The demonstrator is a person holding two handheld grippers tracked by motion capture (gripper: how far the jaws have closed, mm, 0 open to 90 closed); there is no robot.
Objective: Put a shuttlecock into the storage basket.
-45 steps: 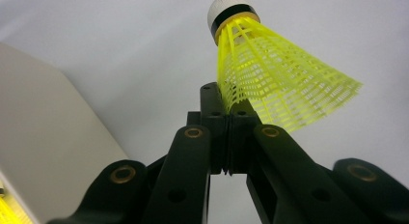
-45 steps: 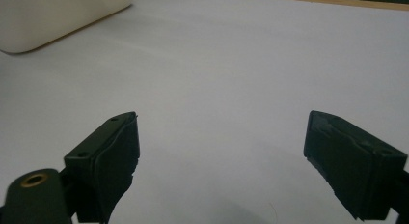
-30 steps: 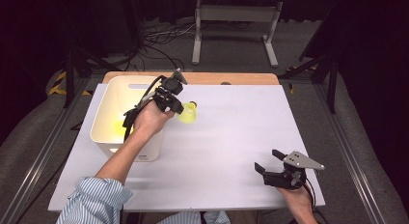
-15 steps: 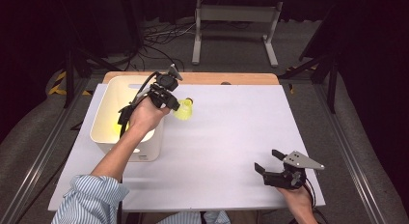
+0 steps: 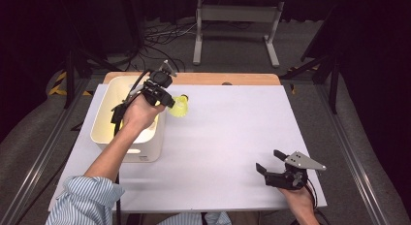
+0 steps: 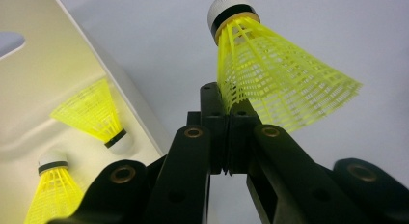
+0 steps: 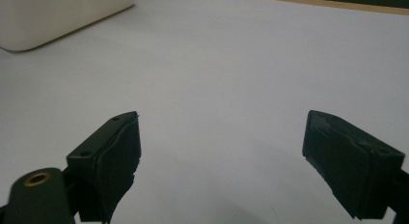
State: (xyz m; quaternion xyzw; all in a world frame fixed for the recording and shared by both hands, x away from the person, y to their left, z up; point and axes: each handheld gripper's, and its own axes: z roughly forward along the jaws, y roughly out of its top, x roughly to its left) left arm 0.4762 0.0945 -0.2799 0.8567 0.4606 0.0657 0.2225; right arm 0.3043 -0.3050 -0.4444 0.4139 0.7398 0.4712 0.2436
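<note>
The left tool is clamped on the skirt edge of a yellow shuttlecock, holding it just beyond the right wall of the white bin, cork pointing away from the hand. The bin lies to the hand's left, already holding two shuttlecocks. The right tool, jaws apart, rests far off on the tabletop. Most of the bin floor is hidden by the hand.

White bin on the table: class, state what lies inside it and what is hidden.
Inside the white bin lie two yellow shuttlecocks. In the high view the person's left hand covers part of the interior, so anything beneath it cannot be seen.
</note>
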